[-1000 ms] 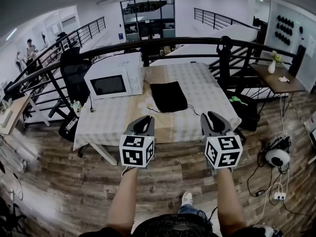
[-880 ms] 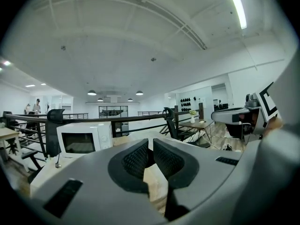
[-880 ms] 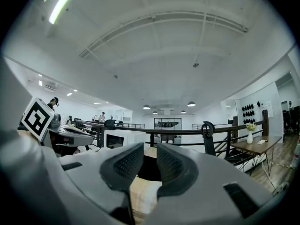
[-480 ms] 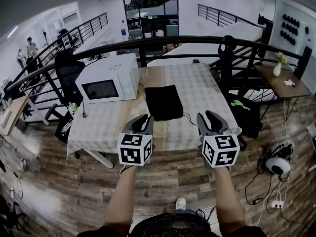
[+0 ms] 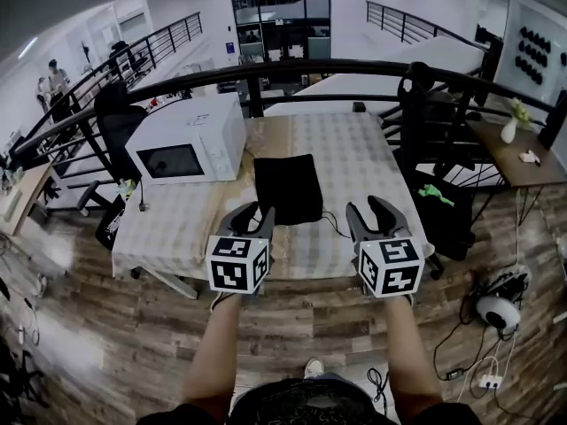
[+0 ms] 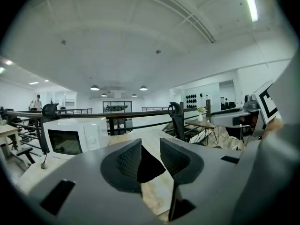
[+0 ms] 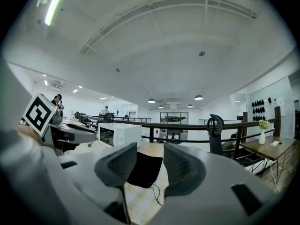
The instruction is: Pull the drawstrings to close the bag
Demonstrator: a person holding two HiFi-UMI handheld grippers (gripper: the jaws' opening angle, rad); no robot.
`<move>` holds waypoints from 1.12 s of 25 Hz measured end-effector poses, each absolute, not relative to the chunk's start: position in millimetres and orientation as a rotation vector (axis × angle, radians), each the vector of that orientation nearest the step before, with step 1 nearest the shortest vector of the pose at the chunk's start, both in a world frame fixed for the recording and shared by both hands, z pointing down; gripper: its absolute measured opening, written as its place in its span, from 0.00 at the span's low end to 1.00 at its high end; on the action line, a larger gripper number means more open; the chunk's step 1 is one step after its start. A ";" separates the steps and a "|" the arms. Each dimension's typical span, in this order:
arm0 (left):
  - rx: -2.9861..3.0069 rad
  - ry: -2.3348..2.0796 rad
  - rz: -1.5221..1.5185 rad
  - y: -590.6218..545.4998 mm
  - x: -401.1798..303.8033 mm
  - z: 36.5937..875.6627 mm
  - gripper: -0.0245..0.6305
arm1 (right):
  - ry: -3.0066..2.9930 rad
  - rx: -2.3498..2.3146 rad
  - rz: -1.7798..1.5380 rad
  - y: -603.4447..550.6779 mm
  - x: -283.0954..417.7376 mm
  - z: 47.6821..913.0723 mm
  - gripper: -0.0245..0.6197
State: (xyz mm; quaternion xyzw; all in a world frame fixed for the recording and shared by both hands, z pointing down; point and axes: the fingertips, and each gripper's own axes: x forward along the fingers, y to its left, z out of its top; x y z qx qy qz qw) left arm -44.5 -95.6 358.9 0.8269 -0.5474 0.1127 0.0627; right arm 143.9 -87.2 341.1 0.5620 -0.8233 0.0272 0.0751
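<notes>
A flat black drawstring bag lies on the checked tablecloth, with a thin drawstring trailing off its near right corner. My left gripper hovers over the table's near edge, just left of the bag's near end. Level with it, my right gripper is just right of that end. Both sets of jaws have just been opening and stand apart with nothing between them. In the left gripper view, my left gripper frames the bag beyond it. My right gripper likewise frames the bag and drawstring.
A white microwave stands on the table left of the bag. A black railing runs behind the table, with an office chair at the left. To the right are a side table with a vase and cables on the wooden floor.
Both grippers have moved forward towards the table and the bag, which now lies closer. Their jaws have spread from nearly shut to apart.
</notes>
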 end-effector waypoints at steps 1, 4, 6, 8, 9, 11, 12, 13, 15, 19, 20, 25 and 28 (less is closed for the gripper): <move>2.497 -1.657 0.343 -100.0 -42.7 359.2 0.23 | -2.473 1.674 0.082 -92.0 145.4 341.8 0.30; 2.497 -1.666 0.376 -112.8 -38.1 360.7 0.26 | -2.483 1.646 0.077 -105.2 151.9 342.8 0.33; 2.484 -1.682 0.384 -119.0 -39.2 362.1 0.29 | -2.492 1.630 0.080 -112.0 155.5 344.9 0.35; 2.462 -1.700 0.380 -124.0 -43.1 362.8 0.31 | -2.502 1.615 0.086 -118.6 157.1 346.4 0.37; 2.451 -1.709 0.381 -126.0 -45.9 362.8 0.32 | -2.510 1.607 0.089 -121.7 157.0 346.4 0.38; 2.431 -1.728 0.389 -128.6 -52.4 363.6 0.33 | -2.529 1.591 0.097 -127.5 155.5 346.6 0.41; 2.422 -1.735 0.393 -129.5 -55.3 364.4 0.34 | -2.535 1.584 0.102 -130.6 155.0 347.1 0.41; 2.415 -1.742 0.397 -130.1 -57.7 365.1 0.35 | -2.539 1.577 0.106 -133.7 154.5 347.7 0.42; 2.403 -1.754 0.404 -131.6 -61.6 366.2 0.36 | -2.547 1.565 0.112 -138.8 153.4 347.7 0.42; 2.391 -1.778 0.407 -139.6 -67.1 367.0 0.36 | -2.563 1.544 0.106 -150.0 147.3 347.0 0.42; 2.390 -1.780 0.406 -142.5 -68.6 367.8 0.36 | -2.565 1.538 0.105 -153.4 144.8 348.1 0.42; 2.392 -1.782 0.409 -160.4 -77.3 370.8 0.36 | -2.569 1.521 0.104 -171.3 132.1 350.9 0.42; 2.395 -1.776 0.406 -175.8 -84.2 372.0 0.36 | -2.568 1.513 0.102 -185.7 122.5 350.8 0.42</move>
